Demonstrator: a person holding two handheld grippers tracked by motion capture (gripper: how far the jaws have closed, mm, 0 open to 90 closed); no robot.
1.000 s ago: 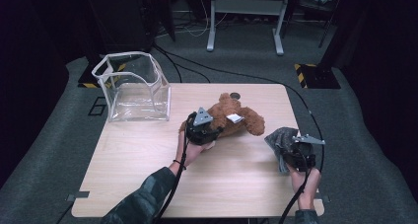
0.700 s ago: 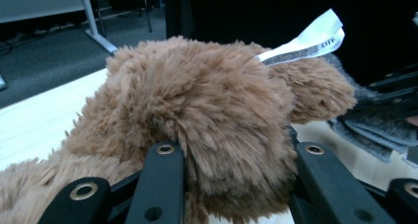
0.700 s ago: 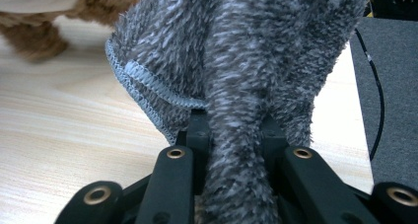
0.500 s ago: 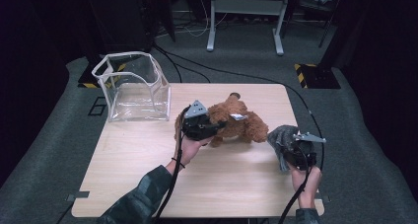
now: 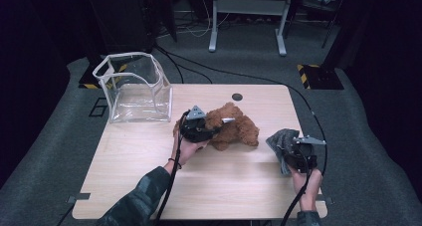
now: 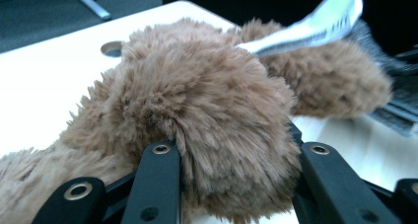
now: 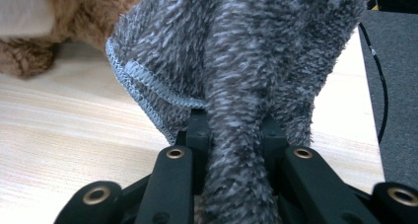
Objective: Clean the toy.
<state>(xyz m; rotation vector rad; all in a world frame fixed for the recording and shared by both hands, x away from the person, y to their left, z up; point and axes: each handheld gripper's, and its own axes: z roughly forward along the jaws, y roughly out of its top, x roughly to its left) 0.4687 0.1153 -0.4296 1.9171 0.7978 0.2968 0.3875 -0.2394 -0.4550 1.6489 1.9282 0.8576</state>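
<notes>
Two grippers going here: we see the left gripper (image 5: 206, 129) with its jaws around the brown teddy (image 5: 234, 129) mid-table, having just eased open a touch, while the right gripper (image 5: 288, 149) is clamped on a grey cloth (image 7: 256, 61) near the right edge, with a clear bin (image 5: 132, 89) back left.

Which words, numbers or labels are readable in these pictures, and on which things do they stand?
No text can be read.
White tag on the brown plush toy: dark printed lines, too blurred to read.
Grey cloth, clear box, table: no writing visible.
</notes>
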